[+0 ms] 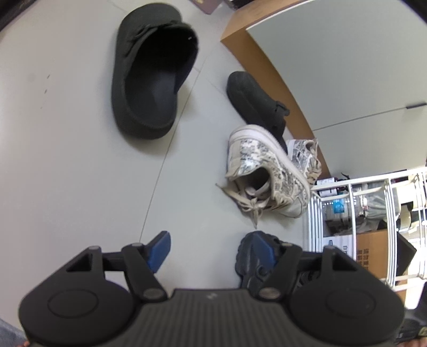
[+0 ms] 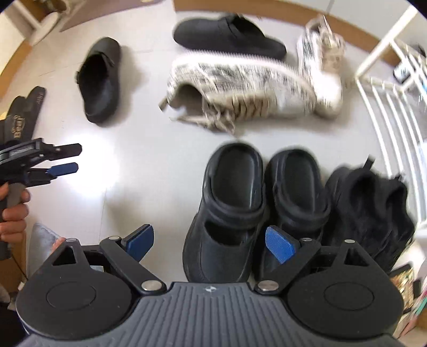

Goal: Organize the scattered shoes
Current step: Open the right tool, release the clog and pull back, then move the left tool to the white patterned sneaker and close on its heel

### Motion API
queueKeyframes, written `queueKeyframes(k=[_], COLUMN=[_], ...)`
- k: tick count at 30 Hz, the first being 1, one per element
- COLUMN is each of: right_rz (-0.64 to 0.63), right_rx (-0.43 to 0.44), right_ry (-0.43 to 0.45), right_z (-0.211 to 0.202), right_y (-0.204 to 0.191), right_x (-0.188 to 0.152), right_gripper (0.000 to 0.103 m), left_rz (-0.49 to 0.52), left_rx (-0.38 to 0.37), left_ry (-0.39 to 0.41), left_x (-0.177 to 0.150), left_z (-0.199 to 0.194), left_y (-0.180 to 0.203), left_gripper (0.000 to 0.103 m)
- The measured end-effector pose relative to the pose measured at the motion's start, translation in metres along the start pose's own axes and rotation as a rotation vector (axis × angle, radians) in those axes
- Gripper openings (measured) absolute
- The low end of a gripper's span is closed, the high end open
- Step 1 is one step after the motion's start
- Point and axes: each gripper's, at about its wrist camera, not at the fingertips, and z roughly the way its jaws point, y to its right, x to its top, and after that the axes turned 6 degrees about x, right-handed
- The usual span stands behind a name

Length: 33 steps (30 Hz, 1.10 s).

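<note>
Your right tongs (image 2: 210,244) hang wide open over the pale floor (image 2: 149,149), gripping nothing. Directly ahead of them, between the blue pads (image 2: 280,247), sit two black clogs (image 2: 229,202) side by side and touching, heels toward the tongs. Just right of the clogs lies a black fuzzy shoe (image 2: 371,211), close against the white wire rack (image 2: 387,106).

Farther ahead of the right tongs a patterned white sneaker (image 2: 240,85) lies tipped on its side, laces spilling toward you; it is blurred. Its mate (image 2: 323,69) stands at its toe end, ahead and right. Beyond the two sneakers a black slipper (image 2: 229,34) rests along the wooden baseboard (image 2: 293,10). Ahead and left, well apart from the rest, a second black slipper (image 2: 100,80) lies alone.

Your left tongs (image 2: 66,158) show at the far left of the right view, held in your hand (image 2: 12,213), pads apart with nothing between them. From the left view, those tongs (image 1: 213,251) are likewise spread and empty. Ahead and slightly left of them is the lone black slipper (image 1: 149,80), opening toward you. Ahead and right lies the tipped sneaker (image 1: 264,170), with the other slipper (image 1: 256,101) beyond it against the baseboard (image 1: 269,69). A dark shoe toe (image 1: 248,253) sits partly behind the right pad; contact cannot be told.
</note>
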Motion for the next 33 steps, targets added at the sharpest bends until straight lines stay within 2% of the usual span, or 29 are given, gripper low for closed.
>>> queueKeyframes(k=[7,14,18,26,30,33], right_rz=[-0.048,-0.068,-0.097,-0.043,-0.021,-0.011], right_rx=[-0.016,0.023,0.053,0.06,0.088,0.119], right_ry=[-0.007,0.034,0.066,0.137,0.175,0.214], right_z=[-0.021,-0.04,-0.035,-0.009,0.006,0.016], right_y=[0.009,0.022,0.028,0.072,0.087,0.095], right_x=[0.008,0.023,0.023,0.009,-0.002,-0.01], right_gripper=[0.094,0.094,0.094,0.094,0.094,0.094], left_rz=[0.05,0.097,0.133,0.233,0.304,0.348], left_rx=[0.018,0.026,0.01,-0.014,0.025,0.039], left_ry=[0.032,0.027,0.024,-0.018,-0.011,-0.019], left_x=[0.009,0.011,0.013,0.02,0.028,0.034], left_z=[-0.002,0.01,0.015,0.036,0.05,0.059], left_y=[0.016,0.036,0.054,0.094,0.118,0.135], left_gripper=[0.071,0.071,0.071,0.073,0.081,0.082])
